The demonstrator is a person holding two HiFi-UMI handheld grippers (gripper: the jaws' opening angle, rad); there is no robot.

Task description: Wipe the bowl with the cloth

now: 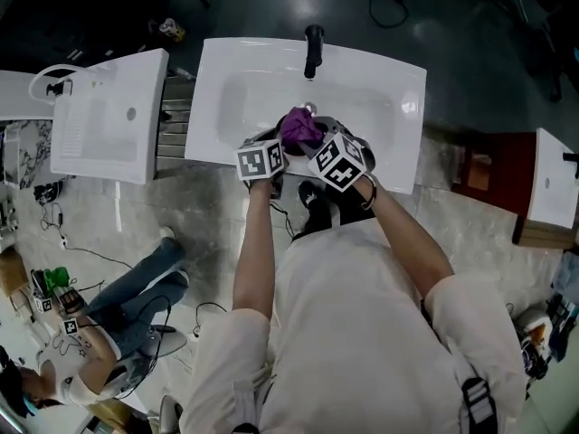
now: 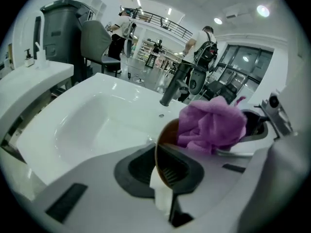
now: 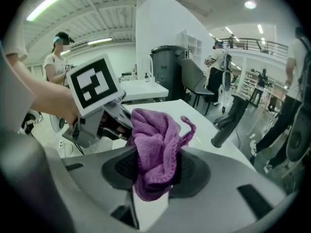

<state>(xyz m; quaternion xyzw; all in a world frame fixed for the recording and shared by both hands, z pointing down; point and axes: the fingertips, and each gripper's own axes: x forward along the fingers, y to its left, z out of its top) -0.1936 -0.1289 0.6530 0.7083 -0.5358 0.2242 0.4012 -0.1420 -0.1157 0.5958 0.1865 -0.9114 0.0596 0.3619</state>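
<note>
1. Pinching the thin rim of the bowl [image 2: 164,136] with the left gripper [image 2: 164,176], drawing the jaws nearly together on that edge.
2. Clamping a bunched fold of the purple cloth [image 3: 154,140] in the right gripper [image 3: 153,174], closing the jaws tight on the fabric and leaving a loose wad bulging past the tips.
3. Holding the bowl on edge, showing it almost side-on in the left gripper view and presenting its hollow rightward to the cloth.
4. Pushing the wad into that hollow, just to the right of the left jaws; touching or all but touching the inner wall, without showing the exact contact.
5. Working with both grippers close together above the near edge of the white sink [image 1: 380,89], well apart from the black tap [image 1: 313,51] at the far side.
6. Judging the coming move: probably calling for sweeping the cloth round the inner wall from the right, using the right gripper as the one already at the hollow and the left only for steadying the rim.
</note>
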